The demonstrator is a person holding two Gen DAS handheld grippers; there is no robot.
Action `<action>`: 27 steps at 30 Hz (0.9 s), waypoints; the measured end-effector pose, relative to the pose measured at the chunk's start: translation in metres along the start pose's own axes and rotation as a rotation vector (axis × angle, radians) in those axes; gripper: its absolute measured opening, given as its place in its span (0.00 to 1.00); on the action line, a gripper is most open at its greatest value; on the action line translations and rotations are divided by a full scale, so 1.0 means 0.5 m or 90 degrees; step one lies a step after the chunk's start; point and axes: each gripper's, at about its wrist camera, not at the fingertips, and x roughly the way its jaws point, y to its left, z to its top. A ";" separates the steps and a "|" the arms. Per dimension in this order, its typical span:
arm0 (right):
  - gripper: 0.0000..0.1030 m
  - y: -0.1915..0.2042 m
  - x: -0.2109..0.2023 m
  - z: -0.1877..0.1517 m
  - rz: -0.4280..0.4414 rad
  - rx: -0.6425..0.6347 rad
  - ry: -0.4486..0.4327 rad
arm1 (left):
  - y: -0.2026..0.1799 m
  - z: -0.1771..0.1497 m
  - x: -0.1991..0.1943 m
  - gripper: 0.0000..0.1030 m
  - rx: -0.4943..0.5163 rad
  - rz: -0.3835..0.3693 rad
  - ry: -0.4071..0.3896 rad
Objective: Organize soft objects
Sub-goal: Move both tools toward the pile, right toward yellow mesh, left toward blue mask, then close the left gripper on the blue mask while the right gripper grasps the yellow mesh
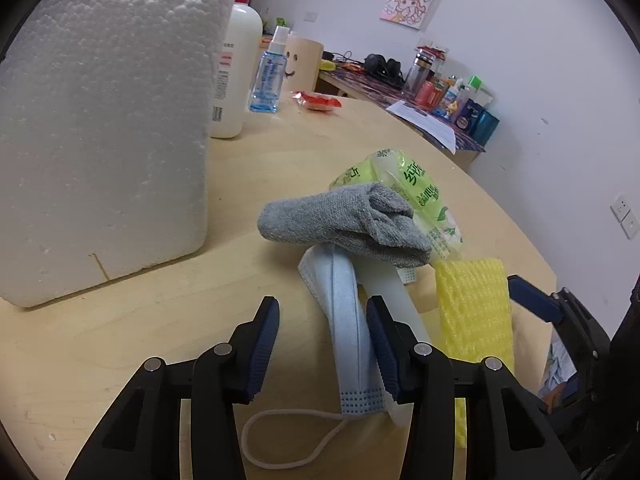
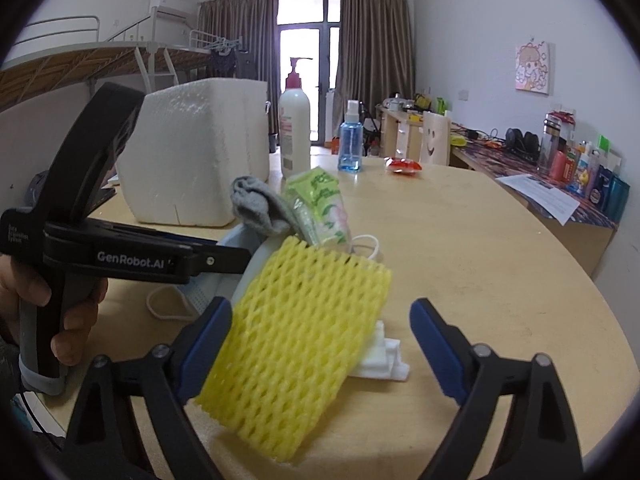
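Observation:
A pile of soft things lies on the wooden table [image 1: 120,340]. A grey sock [image 1: 340,220] rests on a green tissue pack [image 1: 416,196] and on a light blue face mask [image 1: 348,320]. A yellow foam net [image 1: 472,312] lies to the right, over white foam pieces [image 2: 380,360]. My left gripper [image 1: 322,344] is open, its fingers on either side of the mask, which lies close to the right finger. My right gripper [image 2: 322,344] is open, its fingers on either side of the yellow net [image 2: 296,348]. The sock [image 2: 256,204] and tissue pack [image 2: 324,208] also show behind the net.
A large white styrofoam box [image 1: 104,128] stands at the left. Behind it are a white pump bottle [image 1: 236,72], a blue spray bottle [image 1: 268,76] and a red wrapper [image 1: 320,102]. A cluttered side desk [image 2: 560,184] runs along the right wall.

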 end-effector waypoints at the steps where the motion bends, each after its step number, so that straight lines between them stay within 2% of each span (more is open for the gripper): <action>1: 0.85 0.000 0.001 -0.001 0.005 0.001 0.003 | 0.000 0.003 0.001 0.44 -0.002 -0.002 -0.001; 7: 0.73 -0.003 0.003 -0.003 0.011 0.002 0.014 | 0.005 0.007 -0.001 0.29 -0.006 -0.016 -0.006; 12: 0.52 -0.004 0.005 -0.006 0.013 0.001 0.030 | 0.005 0.007 -0.002 0.17 -0.005 -0.018 -0.009; 16: 0.47 0.000 0.006 -0.011 0.009 -0.004 0.039 | 0.012 0.007 -0.003 0.12 -0.010 -0.018 -0.012; 21: 0.25 0.008 0.006 -0.013 0.007 -0.015 0.051 | 0.008 0.007 -0.009 0.09 -0.003 -0.025 -0.022; 24: 0.16 0.011 0.005 -0.014 -0.001 -0.020 0.055 | 0.008 0.006 -0.014 0.08 -0.001 -0.029 -0.027; 27: 0.13 0.011 -0.001 -0.012 -0.006 -0.019 0.055 | 0.008 0.006 -0.023 0.08 0.000 -0.032 -0.038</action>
